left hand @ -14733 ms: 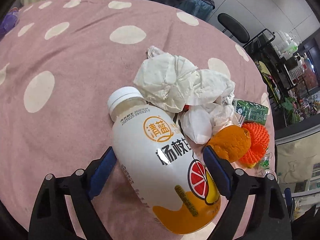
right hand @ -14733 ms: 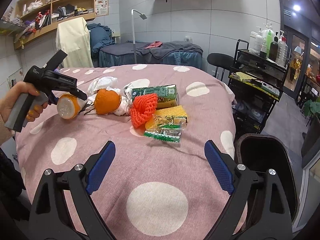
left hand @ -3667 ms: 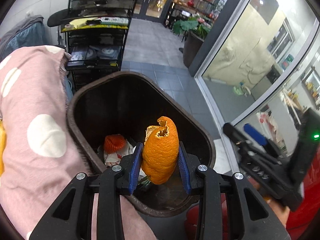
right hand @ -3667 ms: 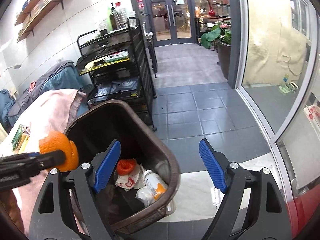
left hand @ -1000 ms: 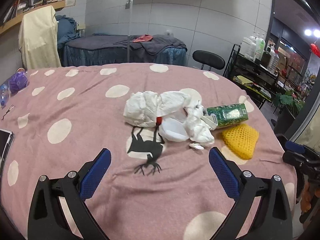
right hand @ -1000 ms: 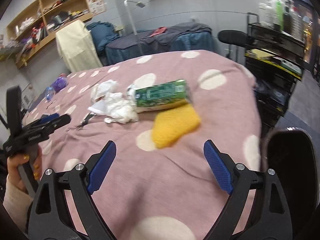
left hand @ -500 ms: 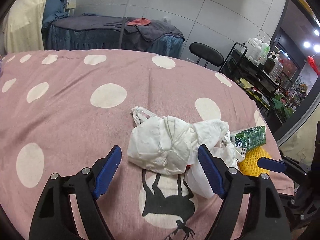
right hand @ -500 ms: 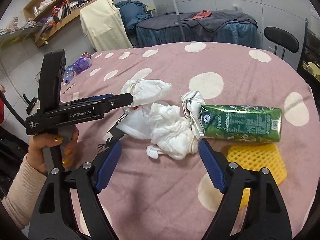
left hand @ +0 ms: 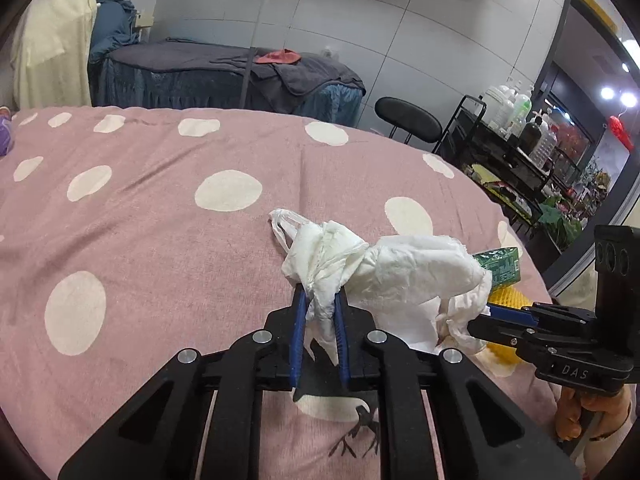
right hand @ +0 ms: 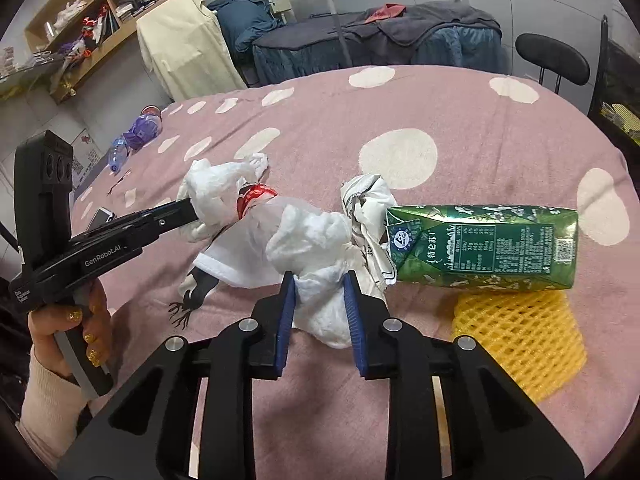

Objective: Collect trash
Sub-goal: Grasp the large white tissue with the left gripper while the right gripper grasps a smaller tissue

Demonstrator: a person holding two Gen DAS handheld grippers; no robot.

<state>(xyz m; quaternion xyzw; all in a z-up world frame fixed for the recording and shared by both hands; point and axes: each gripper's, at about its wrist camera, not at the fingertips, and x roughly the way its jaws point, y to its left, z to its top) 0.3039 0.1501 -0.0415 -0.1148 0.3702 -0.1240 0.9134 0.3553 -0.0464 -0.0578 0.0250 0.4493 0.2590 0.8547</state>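
Two pieces of trash are gripped at once on the bench (right hand: 460, 112), which is covered by a pink spotted cloth. The jaws of the left gripper (left hand: 319, 320) are closed on a twisted end of a white tissue (left hand: 404, 272), whose bulk lies just beyond and to the right of them. The jaws of the right gripper (right hand: 319, 304) are closed on a second wad (right hand: 312, 248) near the middle of the heap; whether either piece is already lifted off the cloth cannot be told. Between the two, a thin plastic bag (right hand: 244, 252) with a red scrap (right hand: 252, 196) is seen, touching both tissues. To the right of the wad lies a crumpled printed paper (right hand: 366, 204), pressed against the opened end of a green carton (right hand: 484, 246) lying on its side. A yellow foam net (right hand: 516, 332) lies under the near edge of the carton. No bin is shown in either view, so what has already been thrown away cannot be judged. The task is judged to be part way along: two tissues are held but not yet carried off, and the bag, paper, carton and net are left to be collected. A purple item (right hand: 140, 128) and a small bottle (right hand: 117, 154) at the far left edge may or may not count as trash.
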